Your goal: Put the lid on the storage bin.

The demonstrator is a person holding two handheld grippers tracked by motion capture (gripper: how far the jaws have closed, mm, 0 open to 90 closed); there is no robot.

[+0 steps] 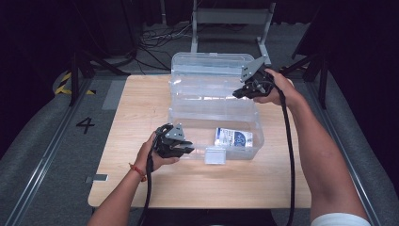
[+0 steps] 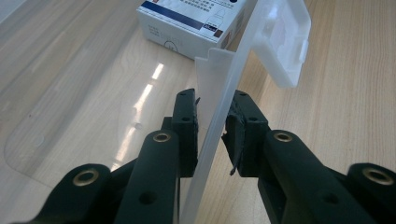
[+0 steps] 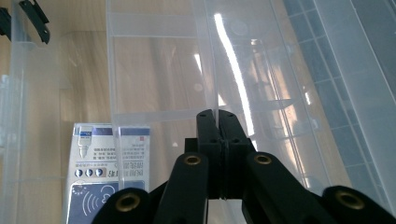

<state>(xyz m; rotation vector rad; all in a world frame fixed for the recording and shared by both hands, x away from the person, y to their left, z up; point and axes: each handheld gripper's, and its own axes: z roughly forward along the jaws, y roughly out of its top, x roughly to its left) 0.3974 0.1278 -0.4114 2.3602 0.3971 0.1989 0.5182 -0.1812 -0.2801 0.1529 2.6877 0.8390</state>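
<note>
A clear plastic box [image 1: 181, 117] stands open on the wooden table, its lid [image 1: 211, 63] leaning back. My left gripper [image 1: 188, 149] straddles the box's front wall [image 2: 219, 93], one pad inside and one outside, pressing on it beside the flip latch [image 2: 285, 42]. A white and blue carton [image 1: 234, 138] lies flat on the box floor at the right. My right gripper [image 1: 236, 93] is over the box's back right, shut on the thin wall of a clear insert tray [image 3: 159, 70]. That carton [image 3: 107, 172] shows through the tray below.
The table's front strip [image 1: 202, 183] lies bare in front of the box. The ribbed lid [image 3: 350, 70] runs along the right of the right gripper view. A metal stand [image 1: 230, 19] and cables sit on the floor behind the table.
</note>
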